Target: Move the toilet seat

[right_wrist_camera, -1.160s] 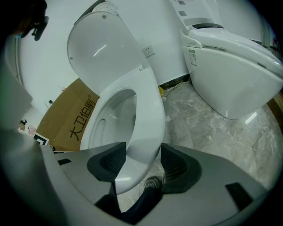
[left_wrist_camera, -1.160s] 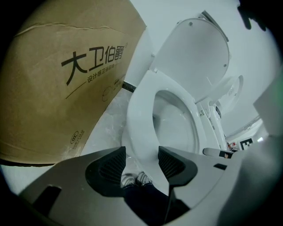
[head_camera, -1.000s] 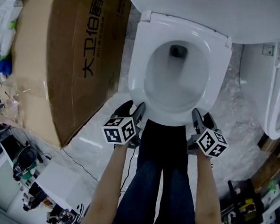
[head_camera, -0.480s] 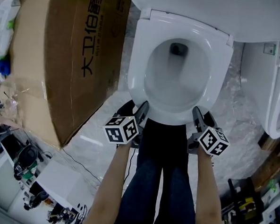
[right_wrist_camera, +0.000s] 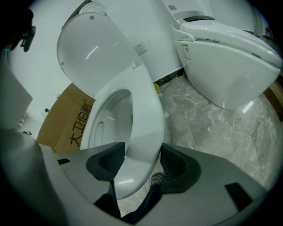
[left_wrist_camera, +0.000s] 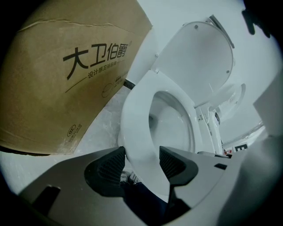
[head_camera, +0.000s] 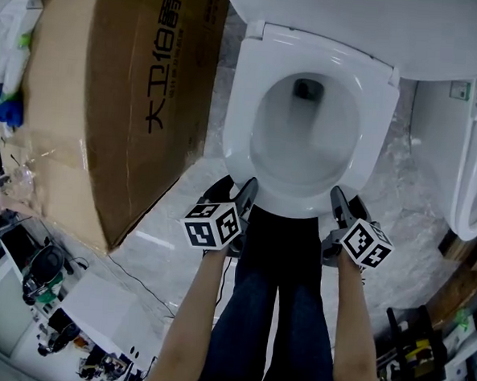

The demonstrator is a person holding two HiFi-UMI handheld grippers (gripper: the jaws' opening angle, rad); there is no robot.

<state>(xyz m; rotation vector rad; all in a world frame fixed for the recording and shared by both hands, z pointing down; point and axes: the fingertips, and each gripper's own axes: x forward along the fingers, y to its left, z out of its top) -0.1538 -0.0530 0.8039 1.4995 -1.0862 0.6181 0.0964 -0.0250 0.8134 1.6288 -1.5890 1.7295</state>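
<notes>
Both grippers clamp the front rim of the seat, one at each front corner. The left gripper bites the rim at the person's left. In the left gripper view, the left gripper has its ribbed pads closed against both sides of the seat, which fills the gap between them. The right gripper takes the rim at the right. In the right gripper view, the right gripper has the seat squeezed between its pads the same way.

From the head view the seat lies over the bowl, hinge end away from the person. Whether it rests on the bowl's rim or is slightly off it cannot be told. Behind the seat the lid stands raised; it shows upright in both gripper views.

Bare forearms run back from the gripper cubes, with legs in dark jeans between them, close up to the toilet's front.

A big brown box with black print stands just left of the toilet. On the right, apart from it, is a second toilet with its lid down. The floor is grey marbled tile.
</notes>
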